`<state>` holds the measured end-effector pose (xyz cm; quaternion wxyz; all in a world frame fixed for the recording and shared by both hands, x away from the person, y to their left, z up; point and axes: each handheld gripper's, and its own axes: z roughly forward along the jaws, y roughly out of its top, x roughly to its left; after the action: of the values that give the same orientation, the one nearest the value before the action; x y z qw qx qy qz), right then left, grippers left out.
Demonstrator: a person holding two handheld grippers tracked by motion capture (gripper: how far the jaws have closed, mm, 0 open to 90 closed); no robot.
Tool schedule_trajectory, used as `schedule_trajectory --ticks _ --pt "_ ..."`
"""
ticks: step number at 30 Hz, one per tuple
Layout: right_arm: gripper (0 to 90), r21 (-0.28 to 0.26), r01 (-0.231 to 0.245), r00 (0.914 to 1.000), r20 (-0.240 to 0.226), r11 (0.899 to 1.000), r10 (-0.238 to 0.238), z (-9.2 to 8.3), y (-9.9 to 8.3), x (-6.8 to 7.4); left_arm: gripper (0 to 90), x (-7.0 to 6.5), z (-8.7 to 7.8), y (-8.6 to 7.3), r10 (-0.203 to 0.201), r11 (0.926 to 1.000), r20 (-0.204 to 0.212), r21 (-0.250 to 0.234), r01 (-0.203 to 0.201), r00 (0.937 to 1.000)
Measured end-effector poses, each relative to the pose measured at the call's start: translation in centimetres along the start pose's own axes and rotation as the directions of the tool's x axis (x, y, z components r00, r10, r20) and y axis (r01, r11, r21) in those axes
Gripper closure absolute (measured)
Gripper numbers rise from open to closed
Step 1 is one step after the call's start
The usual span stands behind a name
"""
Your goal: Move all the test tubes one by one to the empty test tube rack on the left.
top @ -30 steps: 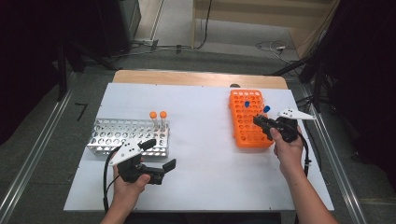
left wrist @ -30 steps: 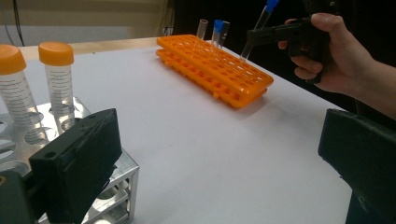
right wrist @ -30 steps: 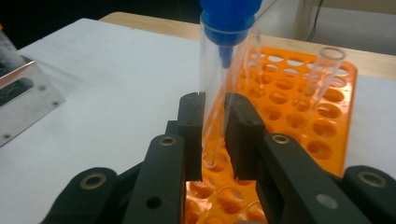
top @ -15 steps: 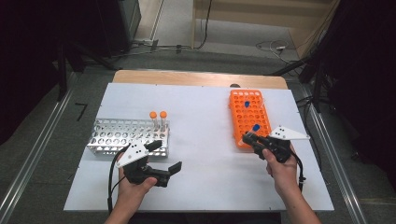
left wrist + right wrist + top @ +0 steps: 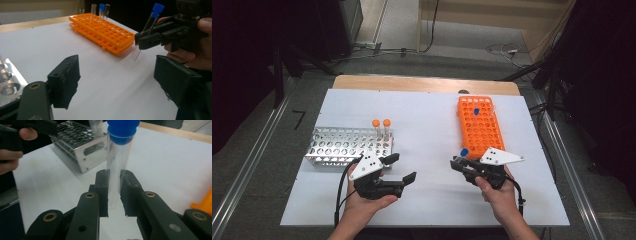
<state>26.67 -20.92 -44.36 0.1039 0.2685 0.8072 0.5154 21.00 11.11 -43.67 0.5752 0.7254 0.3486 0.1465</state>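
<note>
- White counter (image 5: 432, 125) carries one orange plastic tube rack (image 5: 480, 125) at upper right and one perforated metal rack (image 5: 347, 146) at left.
- Right gripper (image 5: 455, 165), clamping one blue-capped clear tube (image 5: 464, 152), has moved from the orange rack toward lower centre.
- Left gripper (image 5: 402, 169), empty, has just been narrowing.
- Two orange-capped tubes (image 5: 381, 123); one blue-capped tube (image 5: 476, 112) racked.

Orange rack (image 5: 480, 125) stands lengthwise on the white bench (image 5: 427, 125), one blue-capped tube (image 5: 476, 111) upright near its far end. Right gripper (image 5: 458, 164) sits just off the rack's near end, clamped on a second blue-capped tube (image 5: 464, 152) whose cap rises beside the rack's near corner. Metal rack (image 5: 347, 146) lies well left of the orange rack, two orange-capped tubes (image 5: 381, 125) at its far right corner. Left gripper (image 5: 402, 169), just near of the metal rack, points toward the orange rack; its jaws have just been closing, nothing between them.
</note>
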Motion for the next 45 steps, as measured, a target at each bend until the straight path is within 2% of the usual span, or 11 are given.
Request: schedule_trajectory --ticks 6,10,18,23,31,34,37,39,42,45 --pt "74.7 0.022 0.036 0.9981 -0.05 0.999 -0.035 1.2 0.1 1.7 41.5 -0.6 0.6 0.2 0.025 0.9997 0.056 0.003 -0.026 0.9981" --pt "74.7 0.032 0.054 0.9955 -0.079 0.998 -0.052 2.0 0.1 2.7 48.3 -1.0 1.2 0.4 0.037 0.9993 0.086 0.004 -0.038 0.9956" --pt "74.6 0.054 0.088 0.9889 -0.124 0.995 -0.081 3.3 0.1 4.5 55.7 -2.0 2.4 0.6 0.06 0.9979 0.124 0.017 -0.063 0.9905" --pt "74.7 0.066 0.107 0.9848 -0.144 0.992 -0.097 3.9 0.1 5.3 60.0 -2.5 2.9 0.6 0.079 0.996 0.153 0.028 -0.085 0.985" --pt "74.7 0.078 0.147 0.9777 -0.163 0.986 -0.133 4.3 0.2 6.4 72.2 -2.9 3.2 0.5 0.103 0.9926 0.164 0.046 -0.112 0.9811" --pt "74.6 0.082 0.141 0.9782 -0.166 0.987 -0.126 4.4 0.2 6.3 74.8 -2.9 3.2 0.5 0.119 0.9905 0.153 0.05 -0.128 0.981" --pt "74.4 0.081 0.134 0.9789 -0.166 0.988 -0.12 4.5 0.1 6.3 76.4 -2.8 3.1 0.5 0.123 0.9902 0.133 0.048 -0.131 0.9834" --pt "73.5 0.084 0.126 0.98 -0.166 0.989 -0.111 4.4 0.1 6.3 76.8 -2.6 3.0 0.5 0.12 0.9908 0.134 0.045 -0.127 0.9837" --pt "61.4 0.079 0.126 0.9812 -0.157 0.989 -0.113 4.3 0.1 6.2 76.9 -2.4 2.8 0.6 0.113 0.992 0.128 0.04 -0.119 0.9853" --pt "37.6 0.064 0.133 0.9756 -0.184 0.989 -0.12 3.9 0.1 5.9 76.9 -2.1 2.5 0.6 0.108 0.9929 0.118 0.037 -0.113 0.9872"
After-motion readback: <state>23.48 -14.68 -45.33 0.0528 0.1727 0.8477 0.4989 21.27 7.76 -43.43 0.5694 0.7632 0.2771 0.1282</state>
